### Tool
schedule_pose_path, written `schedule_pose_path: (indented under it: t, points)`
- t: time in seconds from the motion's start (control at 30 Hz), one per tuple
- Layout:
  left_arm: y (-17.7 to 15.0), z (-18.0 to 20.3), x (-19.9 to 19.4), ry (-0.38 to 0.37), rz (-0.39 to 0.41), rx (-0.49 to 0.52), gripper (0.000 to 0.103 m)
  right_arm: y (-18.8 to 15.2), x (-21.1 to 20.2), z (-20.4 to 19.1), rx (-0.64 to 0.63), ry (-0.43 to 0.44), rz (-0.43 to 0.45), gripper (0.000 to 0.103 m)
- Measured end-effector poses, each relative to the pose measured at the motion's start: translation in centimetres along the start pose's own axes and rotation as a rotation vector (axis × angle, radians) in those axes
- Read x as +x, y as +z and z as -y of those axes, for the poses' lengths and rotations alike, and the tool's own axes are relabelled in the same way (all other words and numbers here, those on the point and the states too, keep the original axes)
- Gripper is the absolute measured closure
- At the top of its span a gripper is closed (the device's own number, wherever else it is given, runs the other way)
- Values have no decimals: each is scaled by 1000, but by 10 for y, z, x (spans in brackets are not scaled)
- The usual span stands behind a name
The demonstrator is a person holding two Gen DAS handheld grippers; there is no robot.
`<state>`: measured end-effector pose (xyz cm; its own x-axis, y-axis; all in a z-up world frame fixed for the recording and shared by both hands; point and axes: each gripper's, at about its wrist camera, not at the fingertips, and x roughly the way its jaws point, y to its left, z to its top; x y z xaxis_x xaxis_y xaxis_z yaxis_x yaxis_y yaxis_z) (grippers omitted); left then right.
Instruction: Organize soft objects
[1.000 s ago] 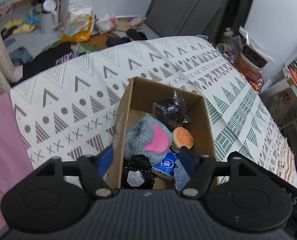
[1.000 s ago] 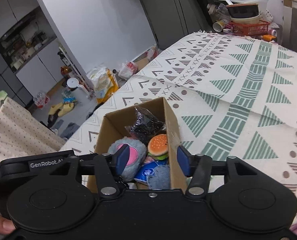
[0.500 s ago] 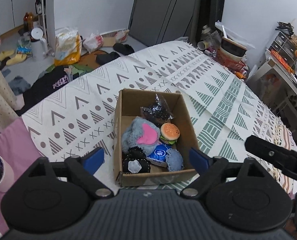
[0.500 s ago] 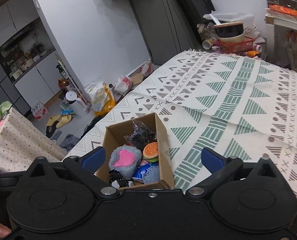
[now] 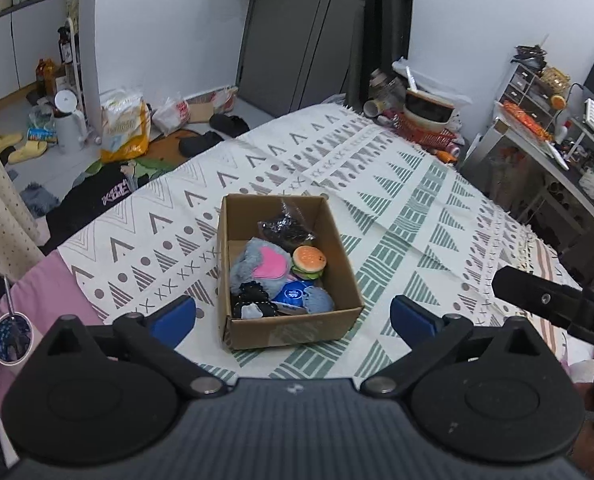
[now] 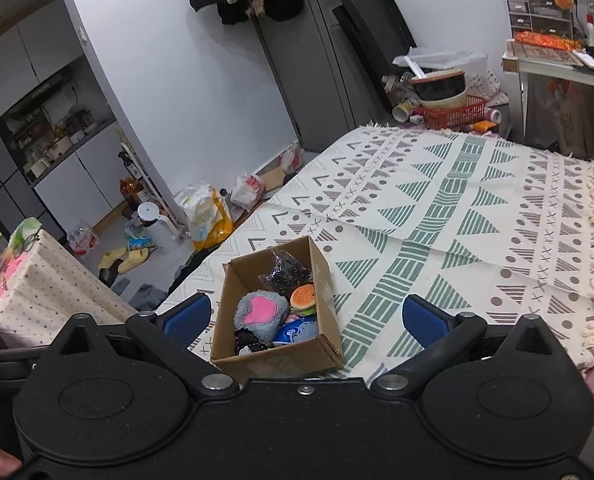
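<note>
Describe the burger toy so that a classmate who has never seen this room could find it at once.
On the patterned bedspread stands an open cardboard box. The burger toy lies inside against its right wall, beside a grey plush with a pink patch. It alone is round, with an orange bun and green lettuce.

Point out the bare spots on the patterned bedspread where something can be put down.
The patterned bedspread lies bare right of the brown cardboard box and beyond it. Left of the box is a narrower bare strip. Inside, the grey-and-pink plush and small burger toy crowd it.
</note>
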<state>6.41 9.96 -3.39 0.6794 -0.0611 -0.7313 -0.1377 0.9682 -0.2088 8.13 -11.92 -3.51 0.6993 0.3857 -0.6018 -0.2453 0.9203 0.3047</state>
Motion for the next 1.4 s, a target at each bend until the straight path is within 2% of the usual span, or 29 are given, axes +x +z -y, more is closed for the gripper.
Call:
schedule_pose_path:
  t: [0.33, 0.5, 0.83, 1.4]
  points:
    - [-19, 19, -37, 15, 42, 41, 0, -12, -37, 4, -34, -21, 15, 0]
    - [-28, 27, -52, -4, 61, 56, 0, -23, -50, 2, -67, -16, 12, 0]
    - [-47, 42, -75, 31, 99, 95, 0, -36, -77, 7, -88, -30, 47, 0]
    - [-62, 49, -96, 61, 129, 102, 0, -45, -97, 8, -120, -18, 66, 0]
